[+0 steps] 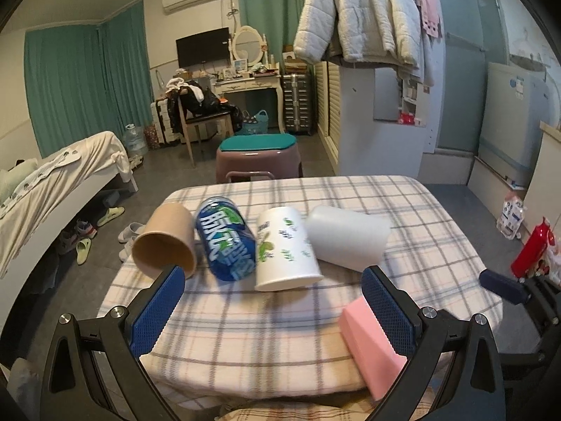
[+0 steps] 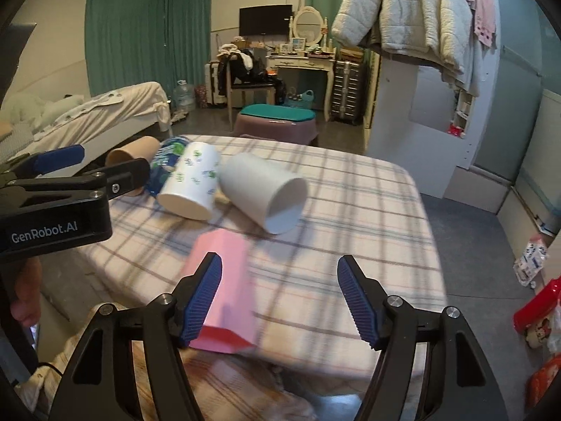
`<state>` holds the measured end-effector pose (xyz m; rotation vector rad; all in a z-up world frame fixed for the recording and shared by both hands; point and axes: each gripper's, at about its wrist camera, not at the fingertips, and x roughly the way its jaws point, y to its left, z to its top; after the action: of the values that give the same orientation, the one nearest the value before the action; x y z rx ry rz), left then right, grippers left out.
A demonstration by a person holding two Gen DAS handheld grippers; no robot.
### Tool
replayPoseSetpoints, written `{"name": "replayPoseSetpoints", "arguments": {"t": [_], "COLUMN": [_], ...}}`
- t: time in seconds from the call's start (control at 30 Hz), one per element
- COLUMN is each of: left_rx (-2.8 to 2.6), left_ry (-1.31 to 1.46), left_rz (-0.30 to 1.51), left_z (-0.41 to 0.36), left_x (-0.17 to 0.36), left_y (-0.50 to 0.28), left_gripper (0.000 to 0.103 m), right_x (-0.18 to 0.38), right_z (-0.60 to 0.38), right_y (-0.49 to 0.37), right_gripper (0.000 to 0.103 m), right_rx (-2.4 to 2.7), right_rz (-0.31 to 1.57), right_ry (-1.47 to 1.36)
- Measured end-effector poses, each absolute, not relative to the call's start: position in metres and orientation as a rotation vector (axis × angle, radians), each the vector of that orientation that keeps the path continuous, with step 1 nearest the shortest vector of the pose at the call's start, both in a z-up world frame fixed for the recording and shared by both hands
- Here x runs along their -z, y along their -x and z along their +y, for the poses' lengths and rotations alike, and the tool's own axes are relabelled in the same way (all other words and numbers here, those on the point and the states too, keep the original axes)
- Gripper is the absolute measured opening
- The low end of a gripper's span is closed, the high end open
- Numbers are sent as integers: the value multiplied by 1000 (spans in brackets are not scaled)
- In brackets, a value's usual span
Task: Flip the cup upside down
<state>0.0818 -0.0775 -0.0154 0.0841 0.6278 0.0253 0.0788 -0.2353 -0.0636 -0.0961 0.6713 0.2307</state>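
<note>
A white puffer jacket (image 1: 361, 14) hangs over a cabinet; beyond the plaid tablecloth (image 1: 287, 322) stands a teal-cushioned stool (image 1: 257, 158).

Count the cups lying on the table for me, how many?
5, all on their sides: brown paper cup far left, blue printed cup, white leaf-print cup, plain white cup at right, and pink cup at the near edge. None appear hidden.

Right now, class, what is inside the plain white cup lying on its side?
The right wrist view looks into the plain white cup's open mouth: only bare white wall shows, nothing inside. Its deepest part near the base is out of sight.
</note>
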Motion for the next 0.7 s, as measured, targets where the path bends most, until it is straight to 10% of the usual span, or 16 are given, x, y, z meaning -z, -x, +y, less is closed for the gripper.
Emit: {"name": "replayPoseSetpoints", "arguments": {"t": [0.7], "left_rx": [119], "left_ry": [-3], "left_rz": [1101], "left_z": [-122], "left_x": [75], "left_y": [-144], "left_gripper": [102], "right_x": [82], "right_z": [-313], "right_y": [-96], "right_gripper": [71], "right_rx": [-125], "right_rz": [734], "right_ry": [-14]}}
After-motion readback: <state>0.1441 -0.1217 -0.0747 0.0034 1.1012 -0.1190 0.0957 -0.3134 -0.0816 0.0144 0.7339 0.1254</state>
